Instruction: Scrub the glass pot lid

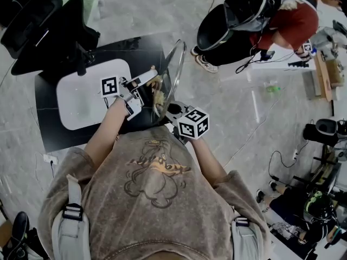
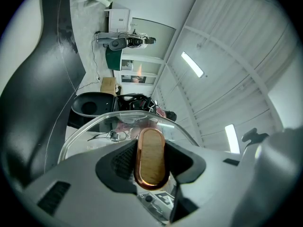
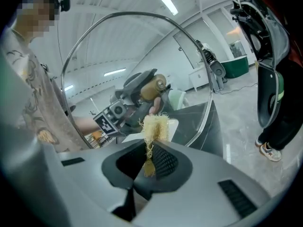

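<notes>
L hand-held gripper (image 2: 150, 151): jaws part-way closed, clamped either side of the oval wooden knob (image 2: 150, 157) w/ copper rim, so it has the lid by its knob.
R hand-held gripper (image 3: 150, 161): jaws nipped tight on the scrubber (image 3: 154, 128), a pale yellow fibrous wad, frayed end sticking out past the tips.
Glass pot lid (image 1: 172, 72): up in the air, off the tabletop (image 1: 49, 124), standing on edge btw the two grippers, just in front of the person's chest.
Lid face: knob side turned to the L gripper; R gripper works the opposite face. Knob & L gripper show through the glass in the right gripper view.
Scrubber contact: frayed end looks to be right on the glass, near the lid's middle.
Tabletop: black, w/ a white mat (image 1: 81, 99) on it, left of the lid.
Background: black chair (image 1: 46, 31) beyond the tabletop; a second person (image 1: 293, 20) in a red top, upper right on the floor.
</notes>
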Demonstrator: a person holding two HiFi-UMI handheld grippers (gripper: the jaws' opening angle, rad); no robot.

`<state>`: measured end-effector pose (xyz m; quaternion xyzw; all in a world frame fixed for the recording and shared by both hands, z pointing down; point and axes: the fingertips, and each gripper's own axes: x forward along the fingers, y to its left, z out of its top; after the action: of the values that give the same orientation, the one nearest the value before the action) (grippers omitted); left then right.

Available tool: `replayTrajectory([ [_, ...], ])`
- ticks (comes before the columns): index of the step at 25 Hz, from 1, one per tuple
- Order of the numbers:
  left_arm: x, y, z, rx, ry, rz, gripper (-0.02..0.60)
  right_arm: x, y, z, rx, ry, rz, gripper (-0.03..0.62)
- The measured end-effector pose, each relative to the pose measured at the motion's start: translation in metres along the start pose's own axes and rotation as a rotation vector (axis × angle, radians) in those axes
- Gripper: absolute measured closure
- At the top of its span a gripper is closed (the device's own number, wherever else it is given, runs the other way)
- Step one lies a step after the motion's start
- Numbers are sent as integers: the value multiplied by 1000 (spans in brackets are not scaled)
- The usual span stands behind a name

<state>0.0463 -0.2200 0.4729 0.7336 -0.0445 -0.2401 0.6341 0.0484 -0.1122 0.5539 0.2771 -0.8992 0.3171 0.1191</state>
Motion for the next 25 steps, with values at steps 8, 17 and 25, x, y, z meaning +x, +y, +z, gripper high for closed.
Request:
replayTrajectory([
  [8,-5,5,4,9,-22,15,402,-13,28,11,12,-25,77,553],
  [17,-8,8,1,-6,-39,27,402,-36,55,34,8,-93,137,553],
  [25,-9,12,2,-11,-35,31,402,-50,61,64,14,-172,151,553],
])
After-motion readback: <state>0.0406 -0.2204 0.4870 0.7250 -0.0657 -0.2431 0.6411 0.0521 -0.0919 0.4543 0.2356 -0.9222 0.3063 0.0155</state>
